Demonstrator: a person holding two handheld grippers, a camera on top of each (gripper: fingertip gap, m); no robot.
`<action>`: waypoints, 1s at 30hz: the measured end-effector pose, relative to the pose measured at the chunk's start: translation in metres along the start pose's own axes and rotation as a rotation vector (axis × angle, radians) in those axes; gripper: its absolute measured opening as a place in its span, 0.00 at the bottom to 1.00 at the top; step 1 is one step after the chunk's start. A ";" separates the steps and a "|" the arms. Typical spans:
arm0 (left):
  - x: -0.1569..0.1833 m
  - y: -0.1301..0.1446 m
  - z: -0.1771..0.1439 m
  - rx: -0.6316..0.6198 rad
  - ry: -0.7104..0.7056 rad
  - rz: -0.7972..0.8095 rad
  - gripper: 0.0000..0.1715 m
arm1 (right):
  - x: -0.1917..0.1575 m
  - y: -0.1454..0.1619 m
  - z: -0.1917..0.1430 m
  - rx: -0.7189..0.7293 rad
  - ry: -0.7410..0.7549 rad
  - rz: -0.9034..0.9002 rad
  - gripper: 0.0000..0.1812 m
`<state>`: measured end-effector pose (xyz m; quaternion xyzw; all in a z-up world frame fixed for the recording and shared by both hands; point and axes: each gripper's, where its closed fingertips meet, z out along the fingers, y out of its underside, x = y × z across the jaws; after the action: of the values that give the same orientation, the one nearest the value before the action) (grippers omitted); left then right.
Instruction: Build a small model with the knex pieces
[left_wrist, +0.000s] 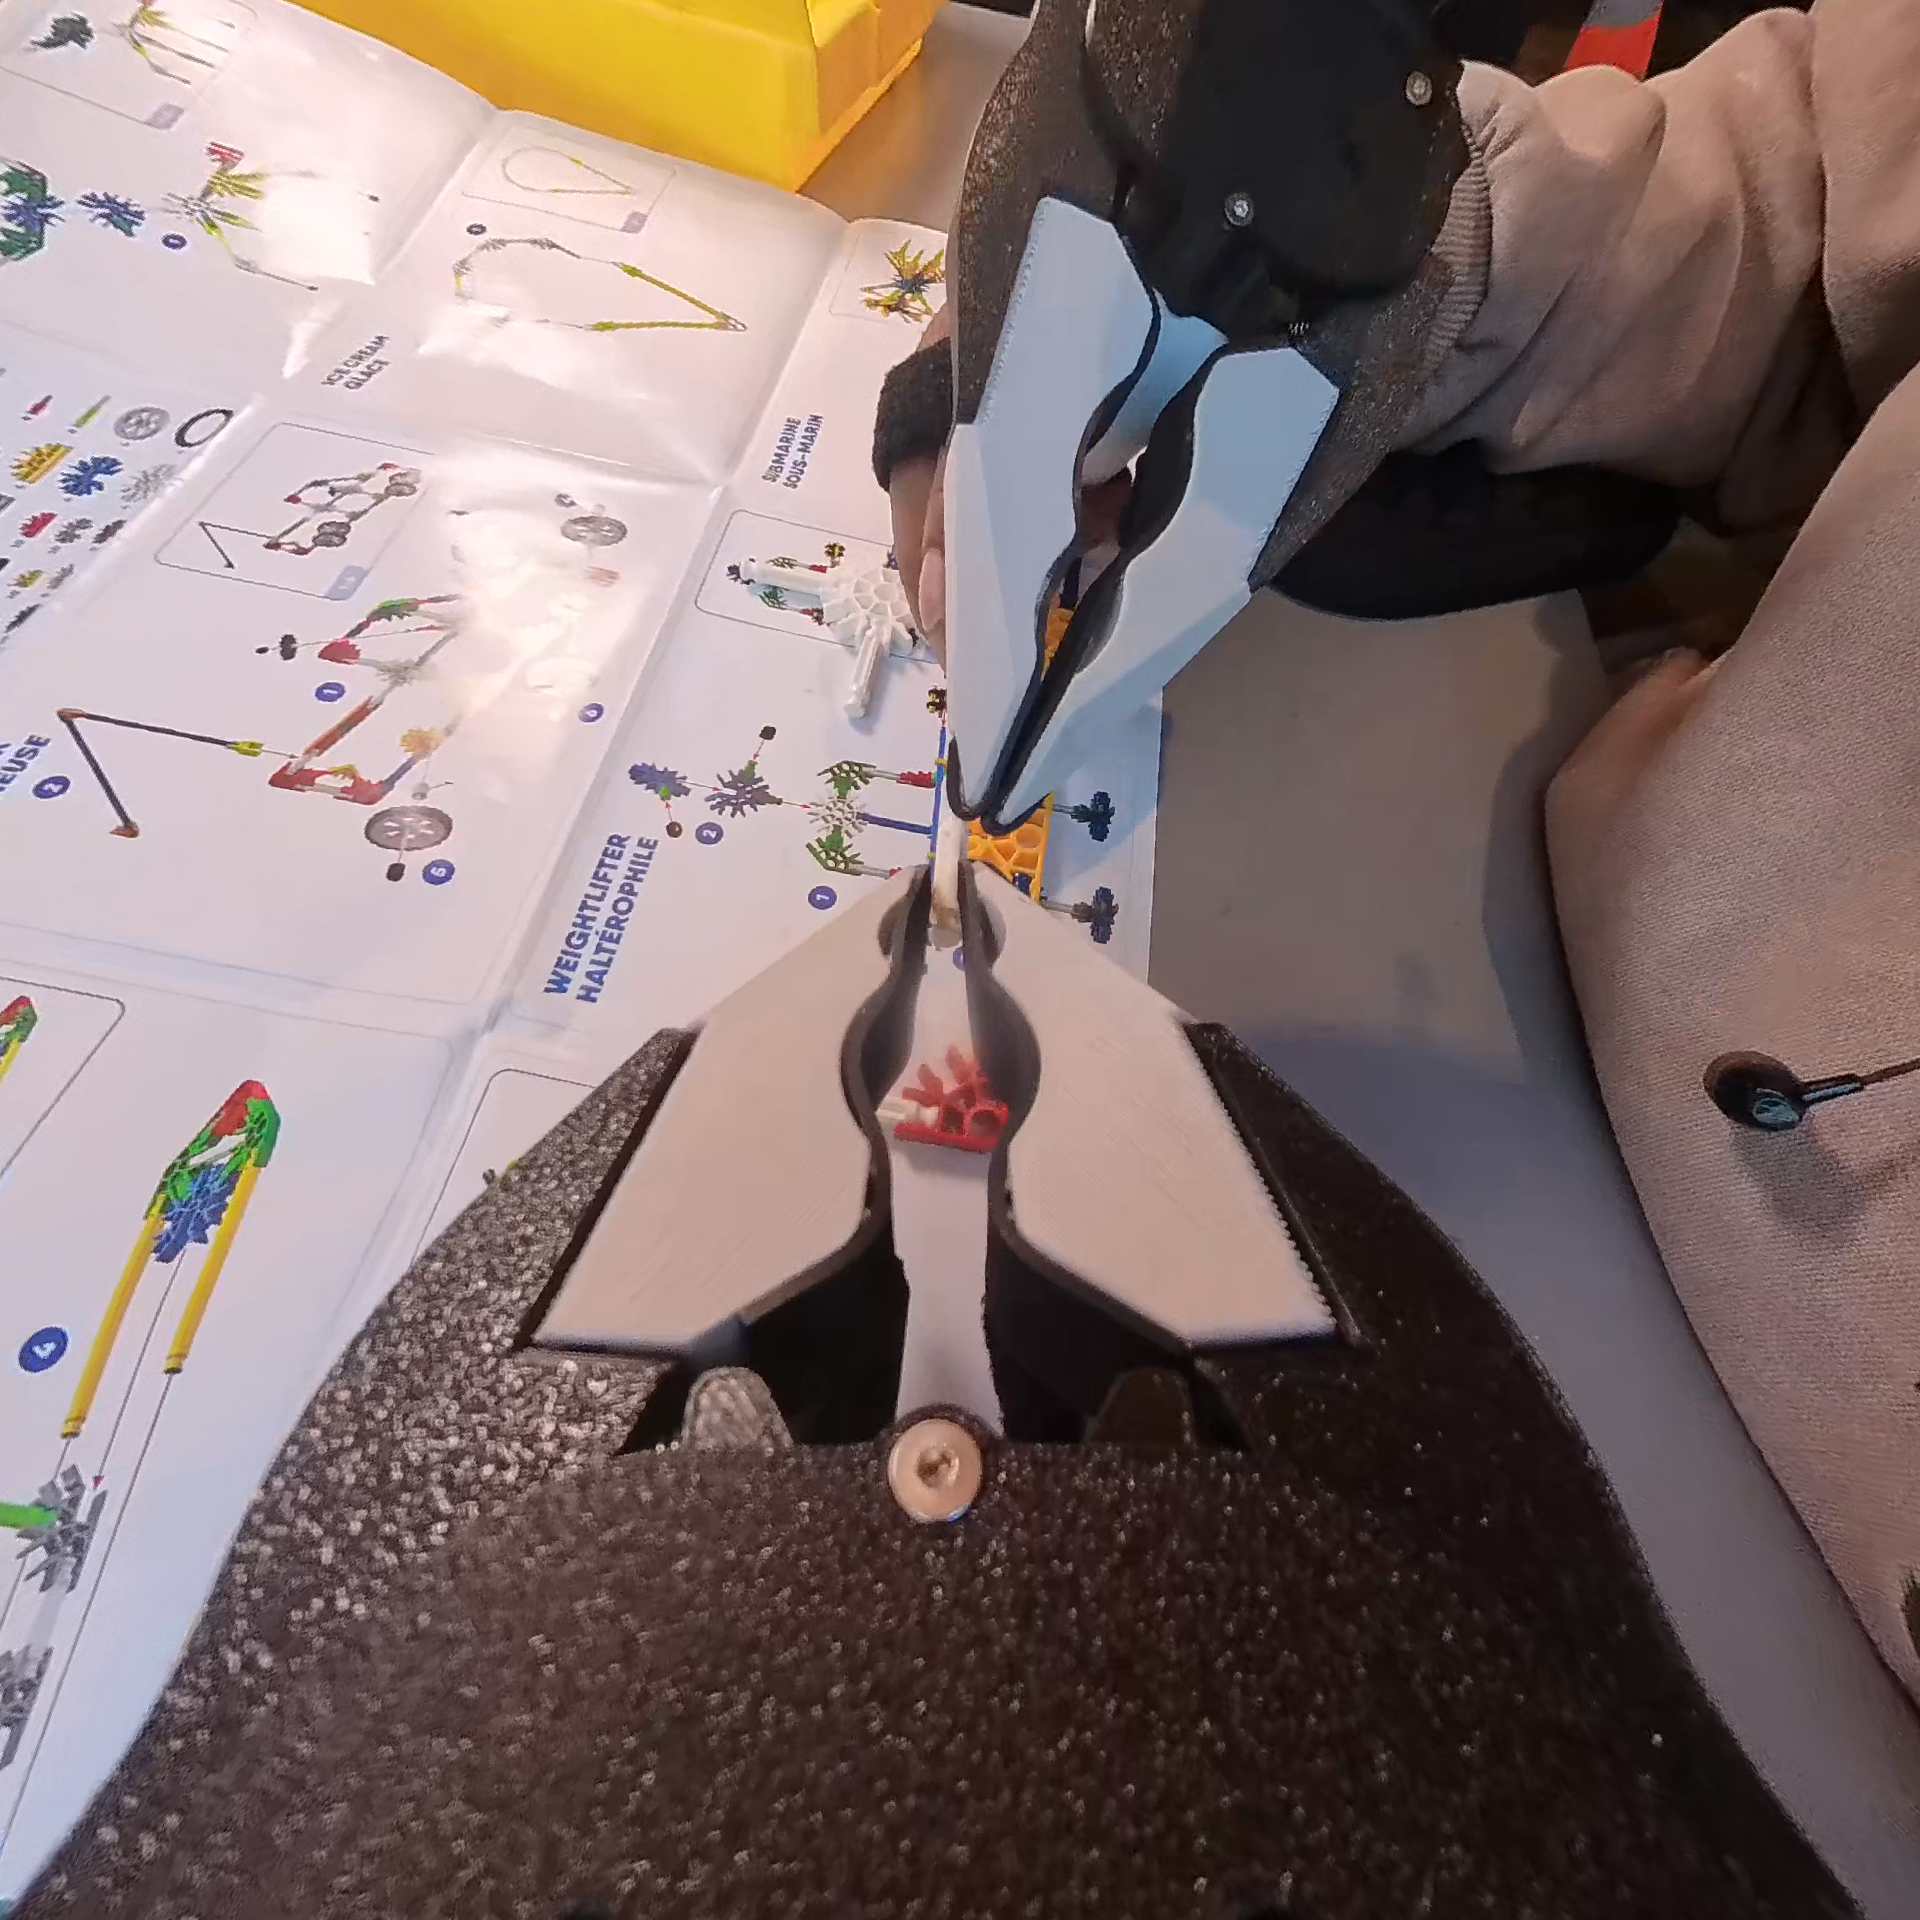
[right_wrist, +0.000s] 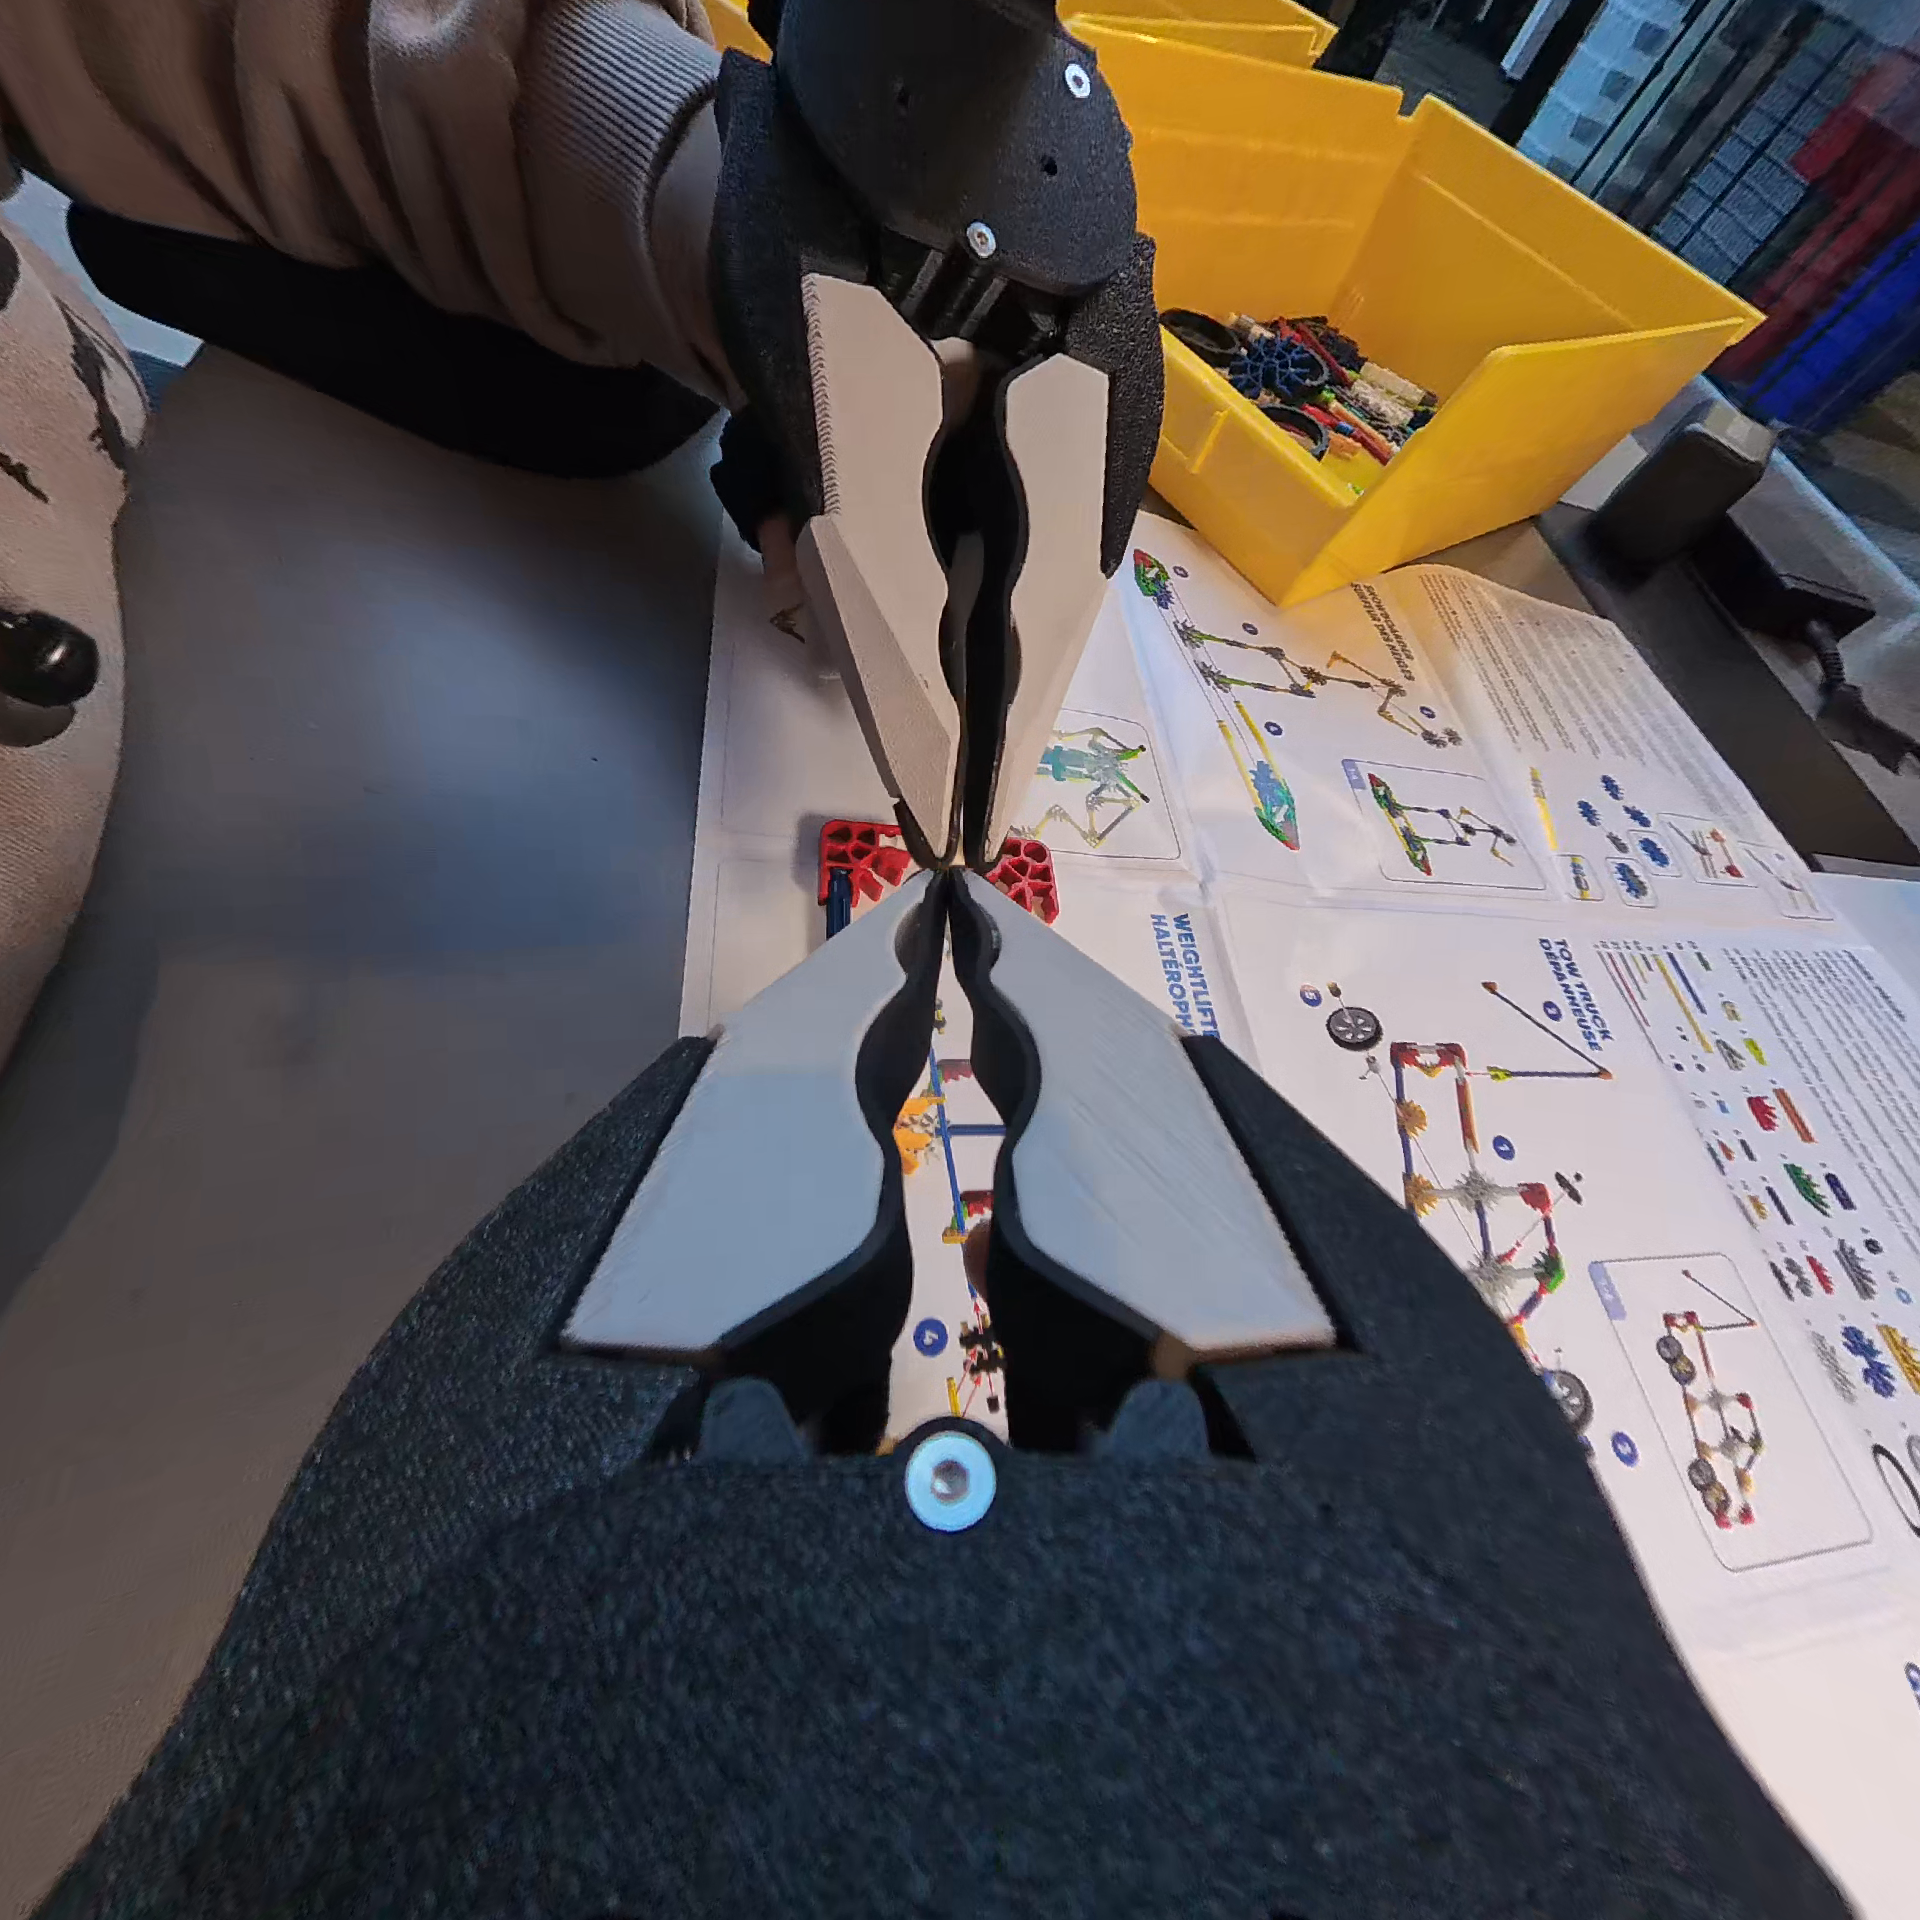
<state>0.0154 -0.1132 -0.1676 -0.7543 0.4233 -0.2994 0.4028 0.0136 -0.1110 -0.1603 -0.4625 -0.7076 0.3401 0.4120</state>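
Observation:
My left gripper (left_wrist: 940, 906) is shut on a short white rod (left_wrist: 948, 868) and holds it just above a printed instruction sheet (left_wrist: 416, 644). My right gripper (left_wrist: 982, 808) comes in from the upper right. It is shut, and its tips meet the rod's far end. In the right wrist view the right gripper (right_wrist: 948, 889) and the left gripper (right_wrist: 951, 847) stand tip to tip, and the rod is hidden there. Below the tips lie two red connectors (right_wrist: 857, 852) (right_wrist: 1031, 868) with a blue rod (right_wrist: 836, 902). A yellow connector (left_wrist: 1023, 831) lies behind the right tips.
A yellow bin (right_wrist: 1455, 312) with several loose building parts stands at the back of the grey table (right_wrist: 364, 831). A white connector with a rod (left_wrist: 868, 613) lies on the sheet. A person's sleeves and body are close at the table's edge. The tips of both grippers are at nearly the same place.

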 end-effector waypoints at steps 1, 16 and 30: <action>0.000 -0.001 0.000 0.003 -0.004 0.006 0.01 | 0.000 0.000 0.001 -0.002 -0.002 0.000 0.00; -0.001 0.001 -0.002 -0.002 -0.025 0.062 0.00 | 0.001 0.009 0.012 -0.101 0.022 -0.081 0.03; -0.043 0.026 -0.008 -0.135 -0.256 0.090 0.02 | 0.027 0.038 0.029 -0.305 0.050 -0.057 0.03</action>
<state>-0.0216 -0.0863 -0.1909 -0.7919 0.4210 -0.1531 0.4151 -0.0047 -0.0756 -0.1980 -0.5079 -0.7533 0.2053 0.3639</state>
